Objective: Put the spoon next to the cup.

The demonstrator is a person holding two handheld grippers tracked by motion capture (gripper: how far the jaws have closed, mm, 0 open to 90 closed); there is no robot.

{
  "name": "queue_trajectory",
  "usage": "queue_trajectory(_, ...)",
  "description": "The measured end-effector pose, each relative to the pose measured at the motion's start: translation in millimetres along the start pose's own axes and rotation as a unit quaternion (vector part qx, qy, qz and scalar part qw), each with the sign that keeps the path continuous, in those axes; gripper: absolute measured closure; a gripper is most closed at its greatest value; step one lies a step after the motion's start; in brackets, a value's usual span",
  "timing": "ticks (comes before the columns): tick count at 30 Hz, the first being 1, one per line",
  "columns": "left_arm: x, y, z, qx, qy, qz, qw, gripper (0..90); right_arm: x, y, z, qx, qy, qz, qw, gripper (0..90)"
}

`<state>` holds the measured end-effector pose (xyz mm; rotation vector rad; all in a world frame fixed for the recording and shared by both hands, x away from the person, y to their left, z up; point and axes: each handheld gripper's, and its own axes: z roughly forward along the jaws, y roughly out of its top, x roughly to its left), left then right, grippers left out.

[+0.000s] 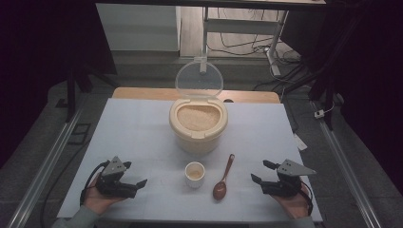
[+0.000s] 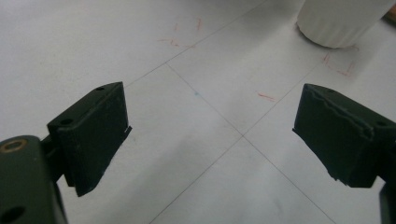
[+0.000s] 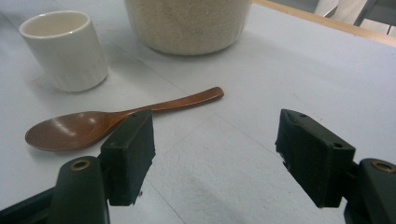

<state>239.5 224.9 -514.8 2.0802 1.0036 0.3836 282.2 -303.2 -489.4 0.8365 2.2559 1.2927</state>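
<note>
Brown wooden spoon [image 1: 223, 179] lies on the white table [image 1: 142, 128] just right of the small white cup [image 1: 195, 174], handle pointing away toward the cream rice container [image 1: 198, 124]. Right gripper [image 1: 261, 173], spread and empty, is nearer; left gripper [image 1: 137, 182] is also spread, empty.

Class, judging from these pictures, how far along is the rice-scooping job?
Done: the rice container has its lid open. In hand: nothing; the left gripper and right gripper are open, and the wooden spoon lies on the table. Left: apparently scooping rice into the small cup.
</note>
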Motion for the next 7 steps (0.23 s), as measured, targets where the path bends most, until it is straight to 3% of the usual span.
queue_trajectory(7, 0.1, 0.7, 0.3, -0.001, -0.001, -0.002, 1.0000, 9.3, 1.3, 0.7, 0.4, -0.006, 0.000, -0.003, 1.0000, 28.2)
